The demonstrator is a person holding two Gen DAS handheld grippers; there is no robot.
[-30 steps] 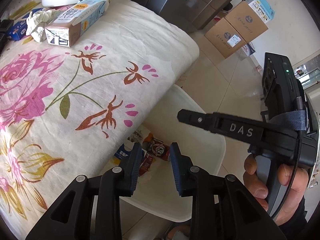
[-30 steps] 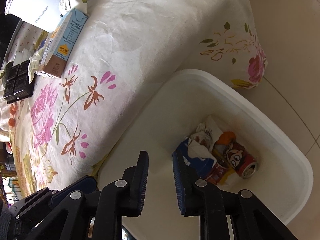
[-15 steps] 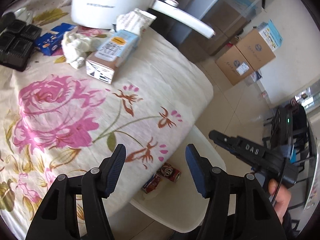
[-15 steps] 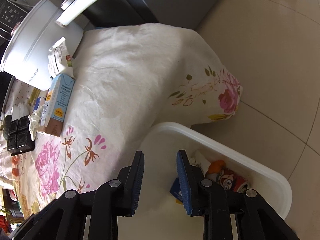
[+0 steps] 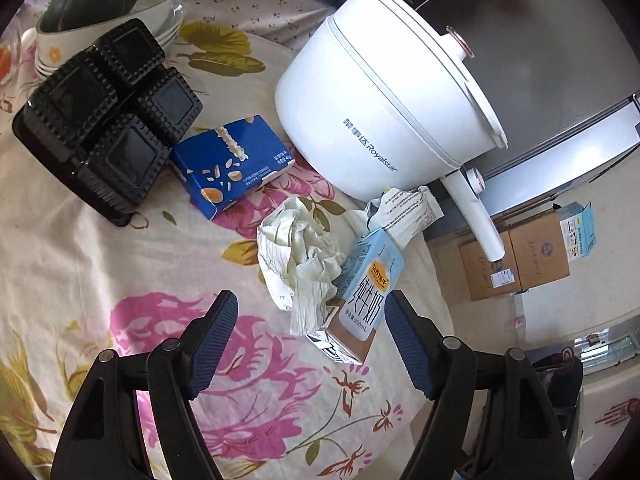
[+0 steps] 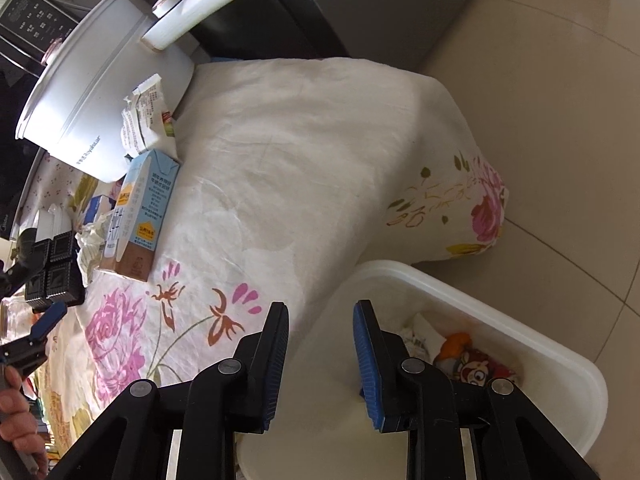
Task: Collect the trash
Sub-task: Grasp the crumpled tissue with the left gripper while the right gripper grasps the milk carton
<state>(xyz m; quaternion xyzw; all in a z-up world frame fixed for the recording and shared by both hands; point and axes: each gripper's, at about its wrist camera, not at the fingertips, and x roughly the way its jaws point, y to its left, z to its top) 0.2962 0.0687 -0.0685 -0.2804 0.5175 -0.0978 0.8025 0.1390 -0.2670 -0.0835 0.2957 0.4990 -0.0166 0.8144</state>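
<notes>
Here, on my left, the tabletop (image 5: 92, 248) lies bare under its flowered cloth; the black tray (image 5: 104, 116) and blue box (image 5: 234, 164) sit farther back, the white pot (image 5: 384, 120) behind them. The crumpled tissue (image 5: 298, 256) touches the milk carton (image 5: 366, 300), pale blue with a brown end, lying on its side near the tabletop's rounded edge. My left jaws (image 5: 310, 340) have just been opening and stand wide, nothing between them, tilted down toward the carton. My right jaws (image 6: 320, 364), slightly apart and empty, hang over the white bin (image 6: 560, 360) on the floor beside the tabletop, a can (image 6: 480, 372) and wrappers inside.
</notes>
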